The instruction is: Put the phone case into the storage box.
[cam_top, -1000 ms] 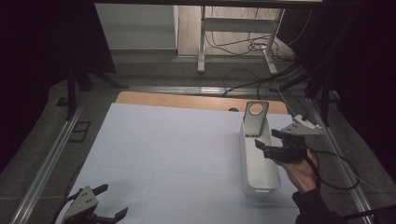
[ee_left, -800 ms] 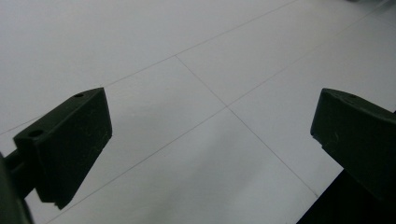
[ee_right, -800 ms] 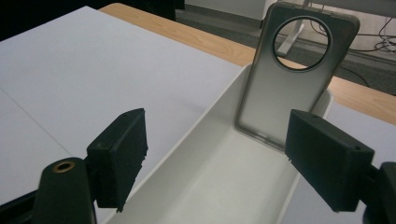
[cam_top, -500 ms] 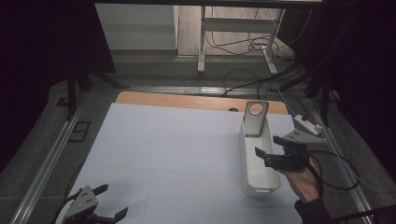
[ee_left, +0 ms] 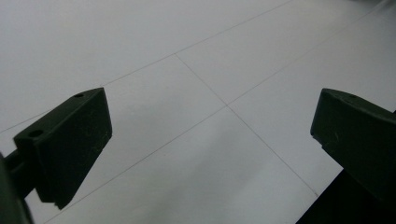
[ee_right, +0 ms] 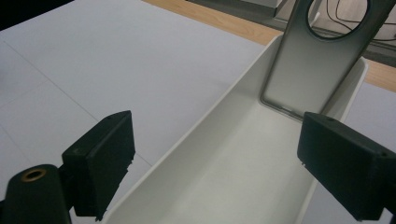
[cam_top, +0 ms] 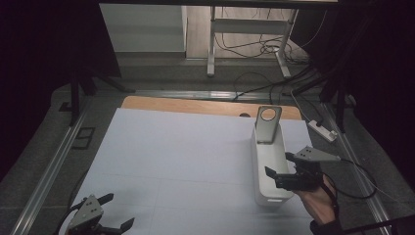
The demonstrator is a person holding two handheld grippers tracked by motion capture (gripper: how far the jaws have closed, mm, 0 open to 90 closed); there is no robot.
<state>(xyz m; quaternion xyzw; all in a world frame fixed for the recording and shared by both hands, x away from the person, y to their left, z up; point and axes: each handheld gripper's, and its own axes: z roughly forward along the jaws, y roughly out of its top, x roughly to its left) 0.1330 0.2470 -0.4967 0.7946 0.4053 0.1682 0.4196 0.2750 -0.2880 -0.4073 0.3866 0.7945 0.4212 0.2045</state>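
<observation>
A long white tray (cam_top: 265, 161) lies on the right side of the white table sheet (cam_top: 186, 152). A grey metal plate with a round hole (cam_top: 266, 132) leans upright in its far end. A hand holds my right gripper (cam_top: 278, 164) over the tray's near end. Its jaws have just been opening and stand open, with nothing gripped. In the right gripper view its jaws (ee_right: 217, 140) straddle the tray wall (ee_right: 205, 126), and the grey plate (ee_right: 299, 74) stands ahead. My left gripper (cam_top: 120, 210) rests open at the near left corner; in its own view the jaws (ee_left: 210, 121) frame bare sheet.
A wooden table edge (cam_top: 195, 105) shows beyond the sheet. A metal rail (cam_top: 49, 171) runs along the left. A power strip (cam_top: 323, 131) and cables lie on the floor to the right, and table legs (cam_top: 211, 44) stand farther back.
My right gripper has drawn back along the tray towards its near end, and its jaws have spread wider. The left gripper has stayed put.
</observation>
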